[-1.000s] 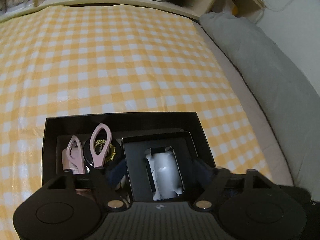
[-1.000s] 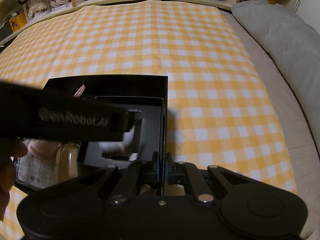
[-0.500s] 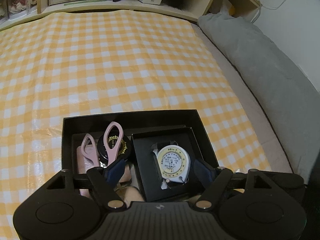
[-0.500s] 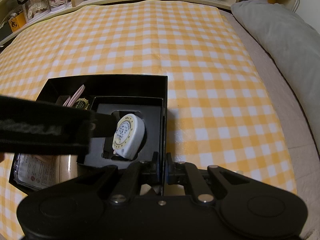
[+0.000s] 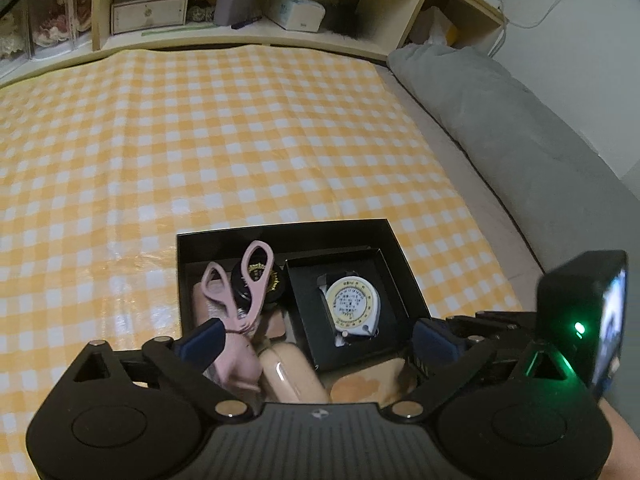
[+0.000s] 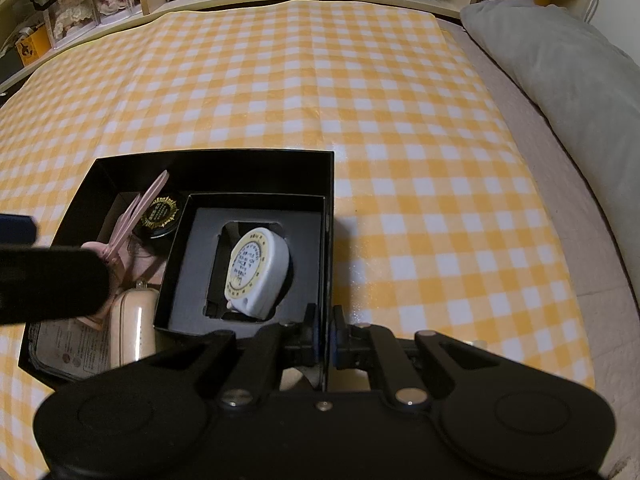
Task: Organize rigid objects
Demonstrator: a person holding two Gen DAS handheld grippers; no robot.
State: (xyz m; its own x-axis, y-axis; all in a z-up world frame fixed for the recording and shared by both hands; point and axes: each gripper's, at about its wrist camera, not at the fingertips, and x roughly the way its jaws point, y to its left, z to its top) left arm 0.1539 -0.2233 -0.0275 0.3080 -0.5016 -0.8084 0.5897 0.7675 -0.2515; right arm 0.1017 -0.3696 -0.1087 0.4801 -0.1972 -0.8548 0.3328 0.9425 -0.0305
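Observation:
A black box (image 5: pixel 288 229) (image 6: pixel 212 156) lies on the yellow checked cloth. Inside it a smaller black tray (image 5: pixel 384 280) (image 6: pixel 188 272) holds a white tape measure (image 5: pixel 352 306) (image 6: pixel 258 270). Pink scissors (image 5: pixel 250 284) (image 6: pixel 132 220), a black round tin (image 5: pixel 276 280) (image 6: pixel 160 216) and a beige case (image 5: pixel 290 372) (image 6: pixel 134 330) lie beside the tray. My left gripper (image 5: pixel 320 344) is open and empty above the near part of the box. My right gripper (image 6: pixel 326 338) is shut on the box's right wall (image 6: pixel 329 248).
A grey pillow (image 5: pixel 500 120) (image 6: pixel 560 64) lies along the right side. Shelves with boxes and a tissue box (image 5: pixel 294 10) stand at the far edge. A printed packet (image 6: pixel 68 356) lies in the box's near left corner.
My left gripper has let go of the tape measure into the small tray and drawn back and up, out of the box. My right gripper has stayed on the box wall.

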